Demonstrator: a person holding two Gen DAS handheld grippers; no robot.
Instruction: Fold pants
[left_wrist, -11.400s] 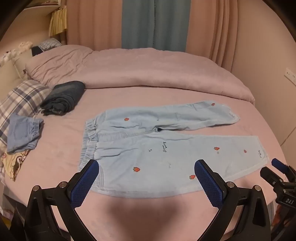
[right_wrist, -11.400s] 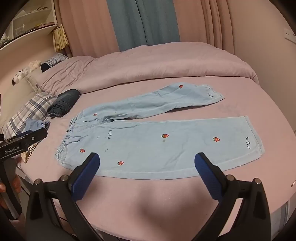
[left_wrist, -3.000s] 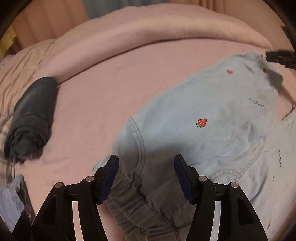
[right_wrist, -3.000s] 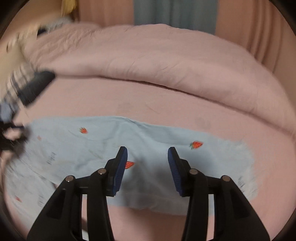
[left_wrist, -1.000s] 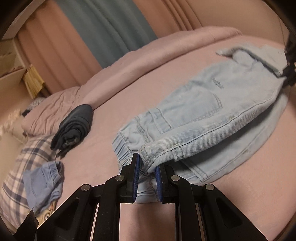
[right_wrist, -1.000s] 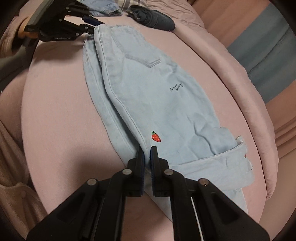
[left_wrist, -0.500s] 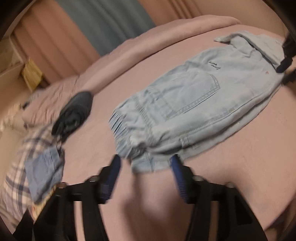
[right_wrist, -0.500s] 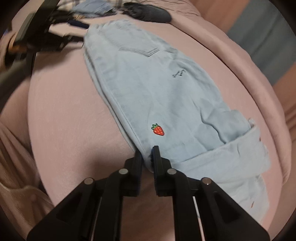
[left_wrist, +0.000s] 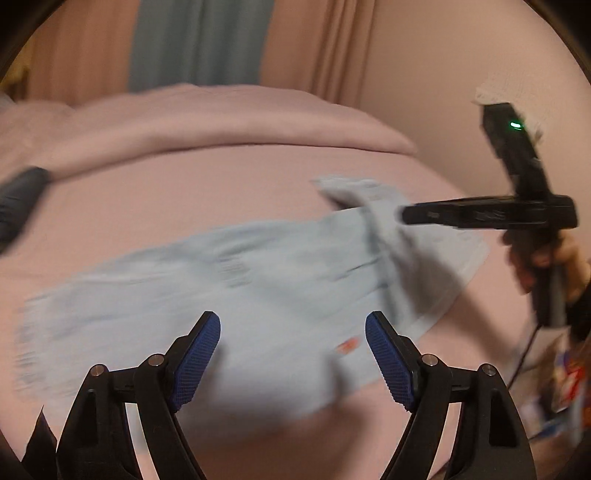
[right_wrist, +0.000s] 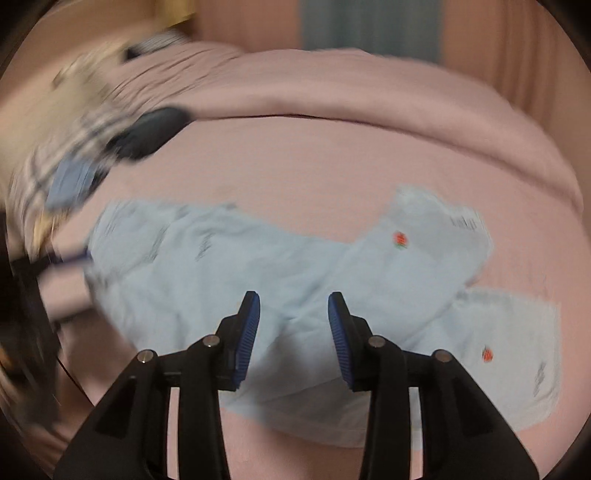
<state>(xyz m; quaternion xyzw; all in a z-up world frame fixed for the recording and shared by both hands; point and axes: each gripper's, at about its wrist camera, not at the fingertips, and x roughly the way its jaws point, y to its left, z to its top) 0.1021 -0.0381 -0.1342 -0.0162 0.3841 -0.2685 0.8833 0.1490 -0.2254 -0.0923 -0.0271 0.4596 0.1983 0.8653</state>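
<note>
The light blue strawberry-print pants (left_wrist: 236, 291) lie on the pink bed, folded lengthwise with one leg over the other; they also show in the right wrist view (right_wrist: 280, 269). The upper leg's cuff end is skewed off the lower one at the right (right_wrist: 436, 240). My left gripper (left_wrist: 293, 354) is open and empty above the pants' near edge. My right gripper (right_wrist: 293, 332) is open and empty just above the pants' middle; it also shows in the left wrist view (left_wrist: 402, 214) over the leg ends. Both views are motion-blurred.
A dark rolled garment (right_wrist: 151, 129) lies at the far left of the bed, next to a blue garment (right_wrist: 70, 181) and a plaid pillow. A folded pink duvet (right_wrist: 369, 96) runs along the back. The bed edge is at the near side.
Both grippers have let go of the pants and opened. The left gripper swung right along the pants; the right gripper pulled back and turned to face them squarely.
</note>
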